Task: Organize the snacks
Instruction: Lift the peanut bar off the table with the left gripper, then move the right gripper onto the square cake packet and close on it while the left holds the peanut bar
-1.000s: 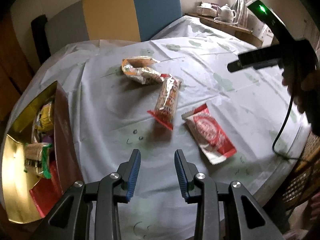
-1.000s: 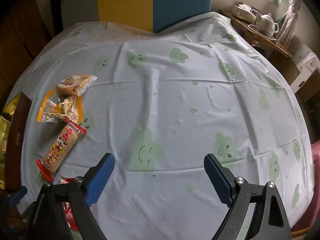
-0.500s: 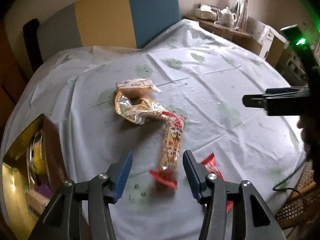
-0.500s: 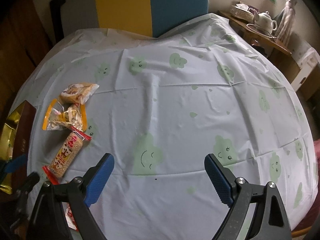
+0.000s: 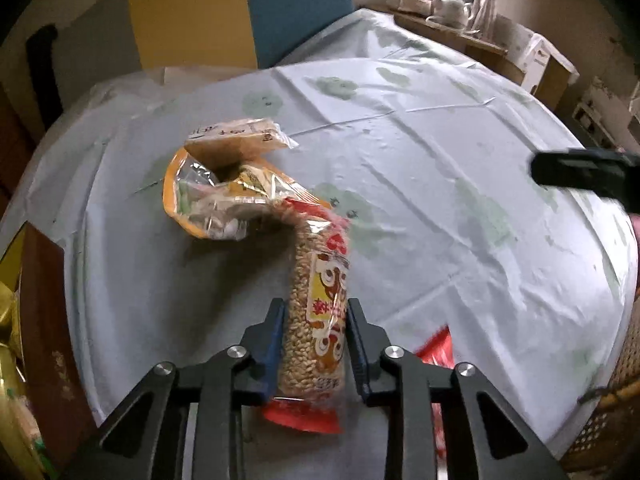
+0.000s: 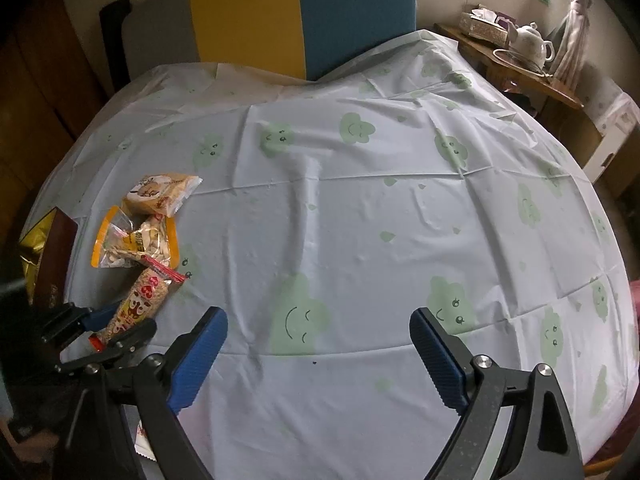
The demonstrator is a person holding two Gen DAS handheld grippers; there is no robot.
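The left gripper (image 5: 315, 344), wide apart a second ago, is now closing its blue fingers (image 5: 274, 340) on the puffed-rice bar (image 5: 320, 312) lying on the tablecloth (image 5: 440, 200), so lifting toward the gold box (image 5: 12, 320) seems next; the right gripper (image 6: 318, 354) is hanging wide and idle

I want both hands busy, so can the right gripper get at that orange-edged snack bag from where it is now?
Probably yes. The right gripper is open over bare tablecloth, and nothing stands between it and the orange-edged bag. But the left gripper, shut on the rice snack stick whose far end touches that bag, crowds that side.
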